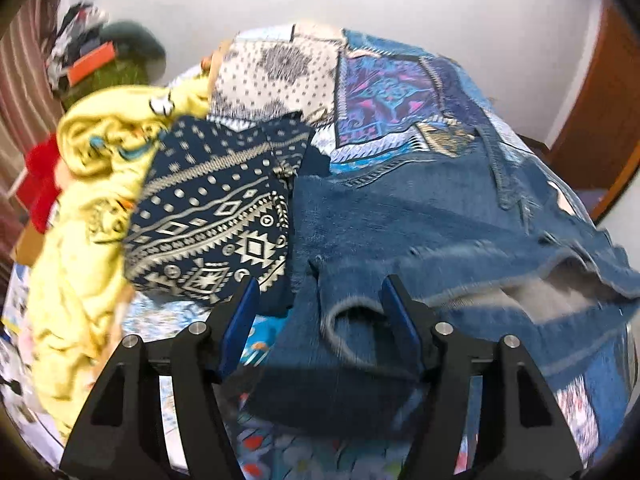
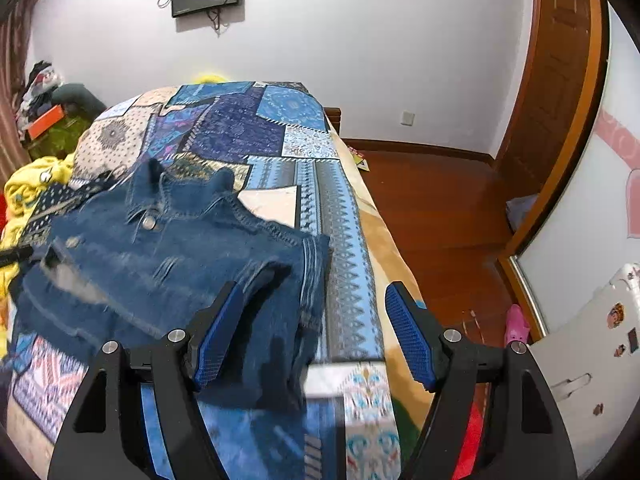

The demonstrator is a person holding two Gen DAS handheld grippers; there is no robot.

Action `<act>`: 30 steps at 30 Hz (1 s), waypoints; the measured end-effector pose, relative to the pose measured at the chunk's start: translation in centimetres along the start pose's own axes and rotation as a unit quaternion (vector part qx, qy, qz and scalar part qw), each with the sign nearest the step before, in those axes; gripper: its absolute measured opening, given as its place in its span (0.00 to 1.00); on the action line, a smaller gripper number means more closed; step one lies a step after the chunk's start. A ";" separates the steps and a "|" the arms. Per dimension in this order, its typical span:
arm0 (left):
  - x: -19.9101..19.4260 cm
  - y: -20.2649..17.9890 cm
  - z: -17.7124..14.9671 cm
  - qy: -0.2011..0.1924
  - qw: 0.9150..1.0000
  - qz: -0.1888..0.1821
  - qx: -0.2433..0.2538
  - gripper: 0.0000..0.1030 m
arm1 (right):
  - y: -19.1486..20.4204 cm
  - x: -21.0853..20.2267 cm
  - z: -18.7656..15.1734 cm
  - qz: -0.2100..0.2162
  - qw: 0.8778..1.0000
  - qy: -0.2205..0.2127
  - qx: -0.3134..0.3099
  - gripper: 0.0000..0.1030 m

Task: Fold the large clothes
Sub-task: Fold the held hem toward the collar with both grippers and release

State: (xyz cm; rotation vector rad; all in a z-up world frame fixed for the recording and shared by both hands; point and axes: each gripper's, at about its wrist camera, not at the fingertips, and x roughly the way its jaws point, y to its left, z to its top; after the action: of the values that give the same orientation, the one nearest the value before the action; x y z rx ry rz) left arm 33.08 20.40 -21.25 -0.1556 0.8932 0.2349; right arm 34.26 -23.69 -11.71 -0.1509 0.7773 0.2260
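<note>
patchwork bedspread (image 2: 280,128), denim jacket (image 2: 180,256), no legible writing

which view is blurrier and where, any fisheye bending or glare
Left wrist view: heavy motion smear on the yellow garment and the denim jacket, while the left gripper stays sharp. Right wrist view: crisper overall, with only the jacket's near edge smeared; the door frame bows strongly from the lens, and the wood floor shows a soft sheen.
</note>
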 end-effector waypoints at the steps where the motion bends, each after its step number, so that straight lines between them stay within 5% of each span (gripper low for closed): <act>1: -1.0 0.0 -0.3 -0.003 1.000 -0.001 0.009 0.62 | 0.3 -0.3 -0.3 0.002 1.000 0.003 -0.003 0.68; 8: -3.6 -0.5 -3.0 0.004 0.998 0.011 0.054 0.72 | 3.2 0.3 -3.2 0.046 0.998 0.038 -0.009 0.68; 18: -0.5 -3.7 -4.2 0.036 0.997 -0.014 0.066 0.72 | 6.1 4.3 -4.6 0.067 0.993 0.098 -0.005 0.68; 30: 4.1 -4.4 0.1 0.023 0.996 0.011 0.083 0.73 | 8.6 6.7 -0.1 0.030 0.994 0.067 -0.078 0.73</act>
State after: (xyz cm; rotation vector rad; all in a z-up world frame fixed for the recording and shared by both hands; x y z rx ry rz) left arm 36.86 16.72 -24.27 0.0033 0.9564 0.1770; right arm 36.61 -14.49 -16.93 -0.2929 0.8976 0.3367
